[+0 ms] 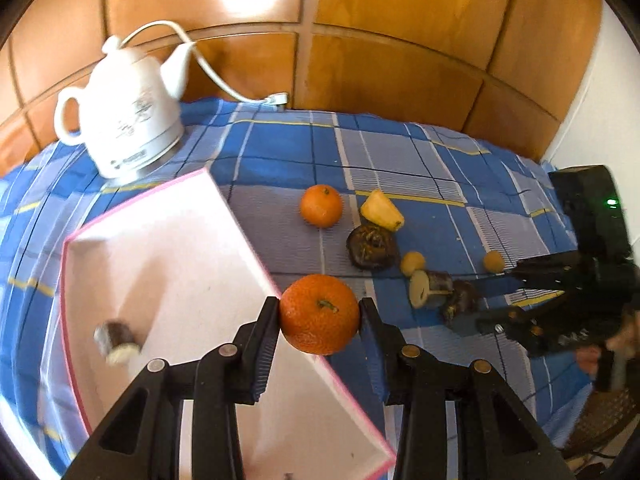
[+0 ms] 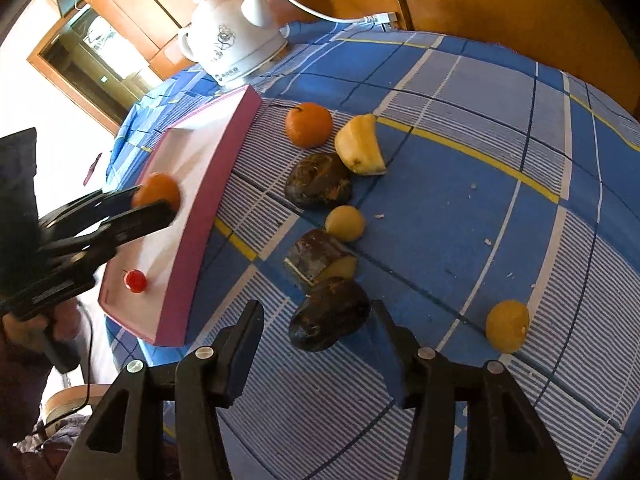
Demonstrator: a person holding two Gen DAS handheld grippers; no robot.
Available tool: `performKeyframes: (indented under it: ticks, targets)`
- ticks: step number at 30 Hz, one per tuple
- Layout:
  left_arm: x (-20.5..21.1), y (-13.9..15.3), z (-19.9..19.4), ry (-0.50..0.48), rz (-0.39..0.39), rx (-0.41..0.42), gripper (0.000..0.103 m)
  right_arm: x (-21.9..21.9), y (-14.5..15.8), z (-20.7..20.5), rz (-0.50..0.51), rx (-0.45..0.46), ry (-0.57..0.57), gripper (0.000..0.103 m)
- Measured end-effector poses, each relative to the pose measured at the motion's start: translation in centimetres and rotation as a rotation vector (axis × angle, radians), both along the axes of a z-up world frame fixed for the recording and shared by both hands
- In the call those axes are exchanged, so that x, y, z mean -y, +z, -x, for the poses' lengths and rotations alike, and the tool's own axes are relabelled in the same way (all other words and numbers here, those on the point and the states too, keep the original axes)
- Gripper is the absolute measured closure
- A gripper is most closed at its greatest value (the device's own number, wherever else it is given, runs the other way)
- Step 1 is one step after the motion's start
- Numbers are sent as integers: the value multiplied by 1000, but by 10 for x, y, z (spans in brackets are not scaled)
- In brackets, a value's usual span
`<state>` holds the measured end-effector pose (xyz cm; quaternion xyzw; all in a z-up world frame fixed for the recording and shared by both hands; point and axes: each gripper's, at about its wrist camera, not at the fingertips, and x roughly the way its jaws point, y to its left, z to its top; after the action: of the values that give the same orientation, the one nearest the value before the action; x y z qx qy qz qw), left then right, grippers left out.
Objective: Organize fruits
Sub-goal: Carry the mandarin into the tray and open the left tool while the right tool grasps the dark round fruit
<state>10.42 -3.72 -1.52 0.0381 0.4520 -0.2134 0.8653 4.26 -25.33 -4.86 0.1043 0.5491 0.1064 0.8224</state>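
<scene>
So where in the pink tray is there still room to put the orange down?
The tray floor is mostly bare. Free patches: the stretch between the red cherry and the far wall, and the middle beside the dark cut piece. The left hand-held gripper carries the orange over its rim. The cloth right of the tray is crowded with fruit.

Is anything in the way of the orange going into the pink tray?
Nothing visible. The left gripper holds the orange right over the pink tray's edge, with bare white floor below.

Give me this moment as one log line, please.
left hand-held gripper: shut on round orange tangerine | over pink-rimmed white tray | right hand-held gripper: open
</scene>
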Motion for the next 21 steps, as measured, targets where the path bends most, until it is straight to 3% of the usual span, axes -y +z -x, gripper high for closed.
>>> performKeyframes:
  ticks: [7,10,21]
  targets:
    - [-37,-5,31,117,58,-29,63,-5,-10,-1,40,0,19,49]
    - [-56,-7,38,182,85,-41,63,-8,-10,0,77,15,20,62]
    - [-137,-1,39,458,170,-50,63,-21,2,15,205,10,56,62]
